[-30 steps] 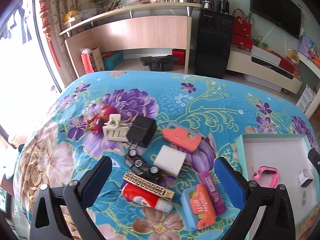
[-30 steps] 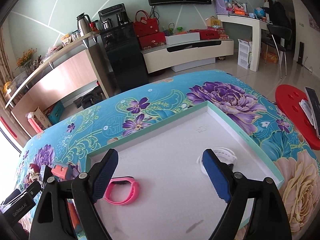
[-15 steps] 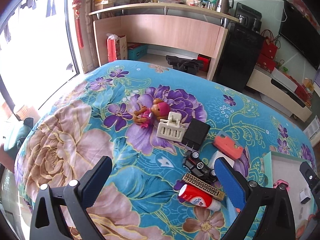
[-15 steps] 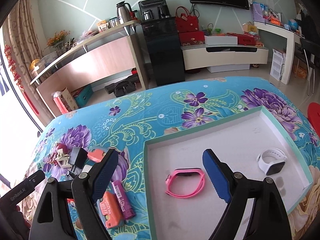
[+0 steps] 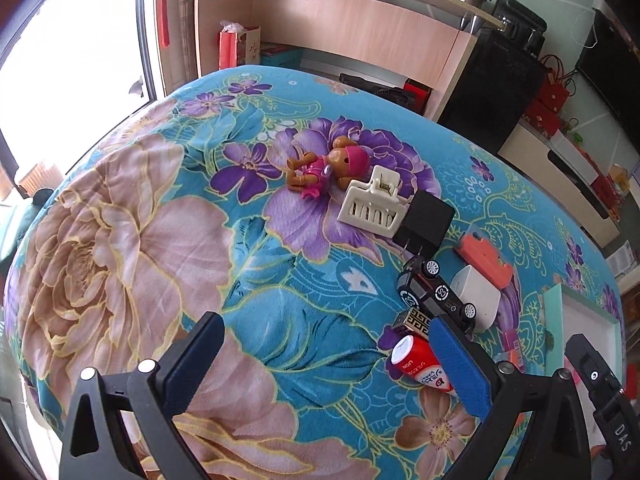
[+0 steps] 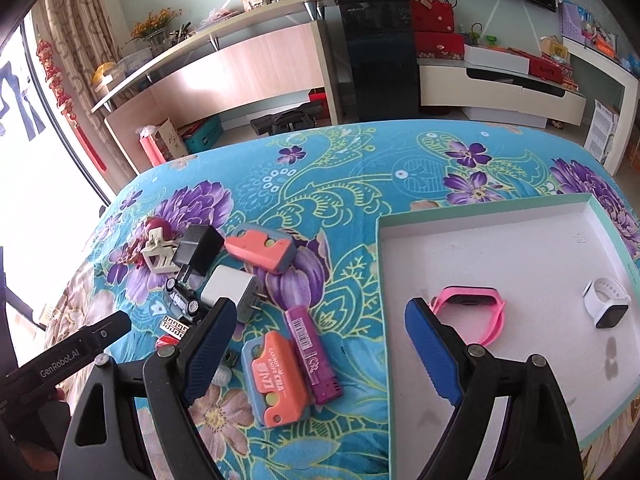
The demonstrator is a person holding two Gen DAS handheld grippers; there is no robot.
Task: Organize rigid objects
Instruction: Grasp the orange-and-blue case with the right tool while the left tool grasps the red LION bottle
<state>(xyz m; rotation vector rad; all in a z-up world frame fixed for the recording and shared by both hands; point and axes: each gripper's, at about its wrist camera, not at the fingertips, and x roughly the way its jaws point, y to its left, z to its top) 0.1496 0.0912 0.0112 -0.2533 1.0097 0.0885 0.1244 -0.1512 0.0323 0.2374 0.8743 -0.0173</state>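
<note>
Readable writing first. "GenRobot.AI" in white on the black body of the left gripper (image 6: 86, 344), seen from the right wrist; "DAS" on the black edge of the right gripper (image 5: 600, 396), seen from the left wrist. Red tube (image 5: 416, 362) with a white cap: "LION". Orange case (image 6: 276, 376) carries white lettering I cannot make out. Purple stick (image 6: 312, 350) has a barcode label.

Surface: a bench under fuzzy teal cloth (image 5: 280, 320) with big purple and pink flowers.

Pile, mid-cloth: pink-clad plush pup (image 5: 328, 166); cream hair claw (image 5: 370, 204), slotted plastic, touching a black plug adapter (image 5: 426, 220); black toy car (image 5: 436, 294); white charger cube (image 6: 228, 286), prongs out; second orange case (image 6: 260, 248); black-and-gold key-pattern bar (image 5: 414, 320), partly hidden.

Tray (image 6: 480, 220): shallow, mint rim, white floor, right of the pile. Inside it a pink band watch (image 6: 472, 312) and a white watch (image 6: 606, 300), well apart.

Left fingers (image 5: 196, 364): blue ribbed pads, wide, empty, over bare cloth. Right fingers (image 6: 210, 346): wide, empty, astride the tray's near-left rim.
</note>
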